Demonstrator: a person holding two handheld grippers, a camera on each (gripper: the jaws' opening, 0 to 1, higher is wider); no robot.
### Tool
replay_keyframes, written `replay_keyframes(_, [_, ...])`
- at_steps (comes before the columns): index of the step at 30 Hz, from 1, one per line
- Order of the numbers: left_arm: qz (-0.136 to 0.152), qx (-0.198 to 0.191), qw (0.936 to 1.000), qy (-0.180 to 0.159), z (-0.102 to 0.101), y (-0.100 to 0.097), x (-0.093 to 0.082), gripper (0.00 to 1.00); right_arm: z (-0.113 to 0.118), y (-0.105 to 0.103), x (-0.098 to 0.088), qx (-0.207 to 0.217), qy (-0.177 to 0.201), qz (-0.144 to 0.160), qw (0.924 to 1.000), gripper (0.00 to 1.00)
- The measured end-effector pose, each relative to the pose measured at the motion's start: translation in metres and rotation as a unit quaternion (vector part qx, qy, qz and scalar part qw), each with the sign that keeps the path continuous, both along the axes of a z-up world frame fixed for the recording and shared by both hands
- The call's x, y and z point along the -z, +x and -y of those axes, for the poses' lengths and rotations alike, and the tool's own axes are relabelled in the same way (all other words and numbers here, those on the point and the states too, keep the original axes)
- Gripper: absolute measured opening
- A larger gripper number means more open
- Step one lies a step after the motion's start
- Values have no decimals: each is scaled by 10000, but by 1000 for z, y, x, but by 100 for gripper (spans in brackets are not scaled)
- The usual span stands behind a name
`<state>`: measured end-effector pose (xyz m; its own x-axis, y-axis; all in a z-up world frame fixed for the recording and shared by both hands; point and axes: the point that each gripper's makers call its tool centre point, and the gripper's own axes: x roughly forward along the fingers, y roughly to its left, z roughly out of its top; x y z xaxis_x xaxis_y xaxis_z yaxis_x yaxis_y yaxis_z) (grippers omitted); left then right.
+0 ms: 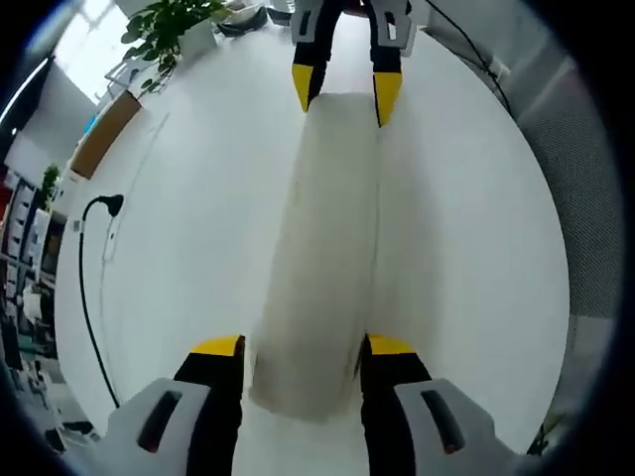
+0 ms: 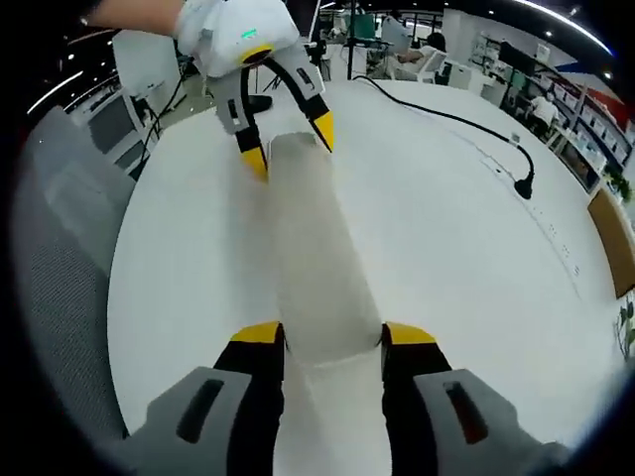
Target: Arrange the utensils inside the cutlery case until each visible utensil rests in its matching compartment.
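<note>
Nearest, our left gripper (image 1: 303, 349) clamps one end of the closed cutlery case (image 1: 327, 248) on the white table (image 1: 198, 248); farther, our right gripper (image 1: 345, 94) clamps the other (utensils unseen). Arranging, we judge, has not begun.

One cutlery case (image 1: 322, 248); two grippers (image 1: 298, 347) (image 1: 344, 84); one black cable (image 1: 84, 288); one potted plant (image 1: 174, 35).

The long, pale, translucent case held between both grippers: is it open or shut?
Shut, it seems: the long, pale, translucent case shows one unbroken top, no utensils visible. The left gripper and right gripper grip opposite ends.
</note>
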<state>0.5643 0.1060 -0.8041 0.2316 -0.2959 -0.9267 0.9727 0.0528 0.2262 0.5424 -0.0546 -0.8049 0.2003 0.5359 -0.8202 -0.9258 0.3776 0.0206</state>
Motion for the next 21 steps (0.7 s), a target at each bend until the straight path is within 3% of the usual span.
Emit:
replay_keyframes(1, [-14, 20, 10000, -3, 0, -1, 0, 45, 4, -4, 3, 215, -101, -252, 9994, 37])
replay_keyframes(2, [-13, 51, 10000, 2, 0, -1, 0, 44, 4, -3, 3, 222, -51, -247, 9994, 39])
replay_keyframes(3, [-16, 76, 10000, 12, 1, -2, 0, 43, -1, -5, -2, 373, 227, -285, 9986, 43])
replay_keyframes(5, [10, 158, 9999, 24, 1, -2, 0, 42, -4, -7, -7, 940, 685, -710, 9907, 57])
replay_keyframes(7, [-2, 144, 9999, 27, 1, -2, 1, 42, -4, -8, -11, 1637, 1121, -1208, 9727, 58])
replay_keyframes(8, [3, 147, 9999, 29, 1, -2, 1, 42, -1, -5, -14, 2255, 1475, -1543, 9506, 56])
replay_keyframes(9, [10, 148, 9999, 30, 1, -1, 1, 42, 0, -2, -16, 2539, 1712, -1636, 9378, 54])
replay_keyframes(11, [31, 144, 9999, 29, 1, -2, 1, 42, 11, 8, -16, 3486, 2243, -1868, 8907, 53])
replay_keyframes(12, [44, 156, 9999, 23, 1, -2, 1, 42, 14, -3, -11, 3812, 2235, -2417, 8639, 52])
replay_keyframes(13, [56, 156, 9999, 14, 1, -2, 1, 42, 9, -14, -12, 3437, 2404, -2534, 8717, 47])
replay_keyframes(14, [64, 151, 9999, 10, 1, -3, 1, 42, 4, -11, -10, 3849, 2561, -2640, 8465, 44])
replay_keyframes(16, [76, 150, 9999, 13, 1, -3, 1, 42, 8, -21, -20, 3982, 2495, -2480, 8472, 38])
replay_keyframes(18, [81, 148, 9999, 19, 1, -3, 0, 42, 5, -33, -21, 4042, 2448, -2799, 8357, 33])
replay_keyframes(21, [108, 138, 9998, 42, 1, -4, 0, 41, 8, -26, -14, 4291, 2423, -2744, 8258, 27])
